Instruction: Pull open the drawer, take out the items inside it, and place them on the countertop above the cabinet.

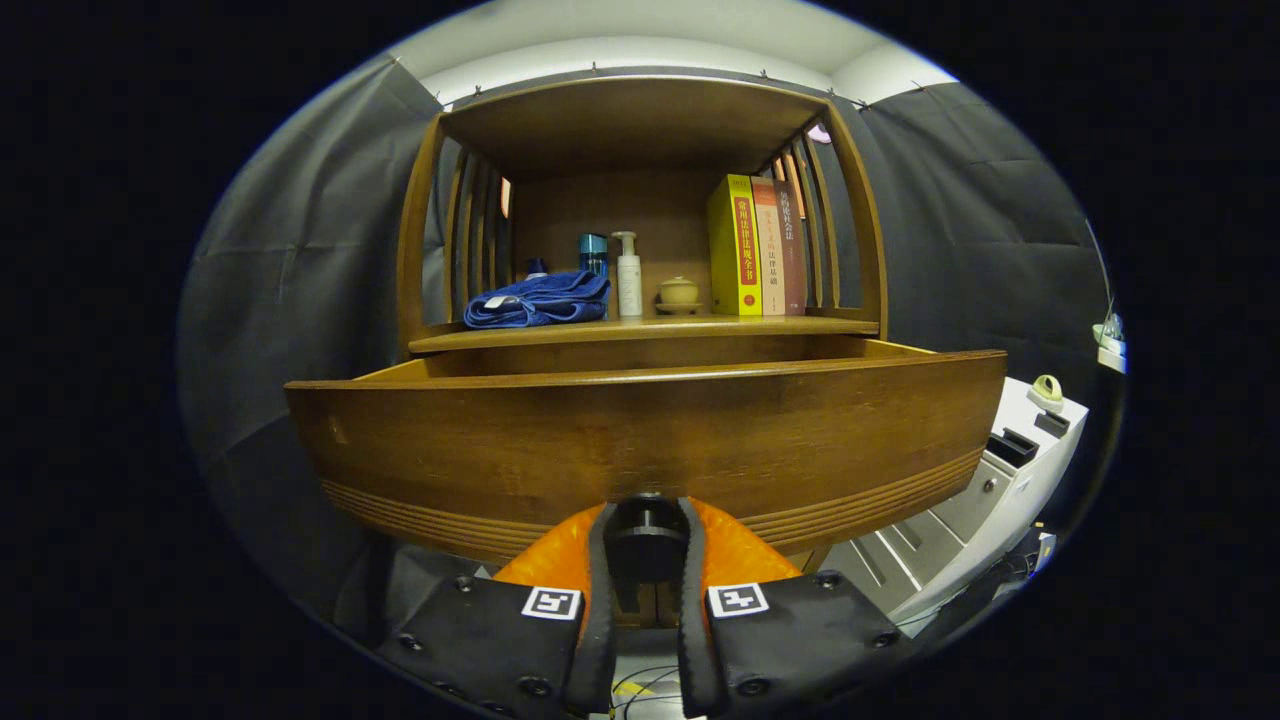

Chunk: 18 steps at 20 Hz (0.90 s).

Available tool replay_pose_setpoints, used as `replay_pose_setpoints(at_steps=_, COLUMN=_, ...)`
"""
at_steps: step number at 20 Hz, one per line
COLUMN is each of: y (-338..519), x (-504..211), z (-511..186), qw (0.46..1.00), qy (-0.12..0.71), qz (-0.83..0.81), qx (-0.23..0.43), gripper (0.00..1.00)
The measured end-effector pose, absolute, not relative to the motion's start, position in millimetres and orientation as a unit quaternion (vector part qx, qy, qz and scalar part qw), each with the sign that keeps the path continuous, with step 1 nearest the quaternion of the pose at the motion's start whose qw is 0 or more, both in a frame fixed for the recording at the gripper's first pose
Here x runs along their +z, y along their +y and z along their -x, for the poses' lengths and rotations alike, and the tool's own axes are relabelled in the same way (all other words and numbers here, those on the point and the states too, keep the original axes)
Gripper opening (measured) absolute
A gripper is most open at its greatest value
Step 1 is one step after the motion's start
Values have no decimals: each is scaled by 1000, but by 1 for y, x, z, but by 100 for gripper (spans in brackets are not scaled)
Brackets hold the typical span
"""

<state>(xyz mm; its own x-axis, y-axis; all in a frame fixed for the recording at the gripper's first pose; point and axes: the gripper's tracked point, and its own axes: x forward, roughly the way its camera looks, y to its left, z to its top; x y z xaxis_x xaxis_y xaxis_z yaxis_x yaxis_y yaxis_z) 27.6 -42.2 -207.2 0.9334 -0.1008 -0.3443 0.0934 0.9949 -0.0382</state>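
Note:
The wooden drawer [640, 440] stands pulled out from the cabinet, its wide front panel right ahead of me. Its dark round knob [646, 528] sits between my two fingers, and my gripper [646, 545] is shut on it. The drawer's inside is hidden behind the front panel. Above it runs the countertop [560, 335] of the cabinet, under an open wooden shelf frame. On the countertop lie a folded blue towel [537, 300], a blue bottle [593, 255], a white pump bottle [628, 275], a small tan lidded pot [679, 293] and three upright books [755, 247].
A white low cabinet [985, 500] with drawers stands to the right of the wooden cabinet, with small items on top. Slatted wooden sides [470, 240] close in the countertop on both ends. Cables [640, 680] lie on the floor below my fingers.

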Motion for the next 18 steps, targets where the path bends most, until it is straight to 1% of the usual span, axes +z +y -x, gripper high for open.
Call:
replay_pose_setpoints(at_steps=4, y=-42, x=-218, z=-24, qw=984, qy=170, qz=2, qx=-53, gripper=33)
replay_pose_setpoints(at_steps=6, y=-42, x=-219, z=-25, qw=987, qy=154, qz=13, qx=-49, gripper=33)
replay_pose_setpoints(at_steps=11, y=-36, x=-220, z=-14, qw=990, qy=138, qz=11, qx=-33, gripper=75)
replay_pose_setpoints(at_steps=12, y=-35, x=-215, z=-8, qw=991, qy=133, qz=8, qx=-26, gripper=83)
replay_pose_setpoints(at_steps=14, y=-40, x=-178, z=9, qw=994, qy=104, qz=12, qx=-25, gripper=100)
replay_pose_setpoints(at_steps=16, y=-55, x=-126, z=11, qw=997, qy=66, qz=25, qx=-40, gripper=99)
replay_pose_setpoints(at_steps=18, y=-69, x=-77, z=-9, qw=996, qy=54, qz=34, qx=-56, gripper=99)
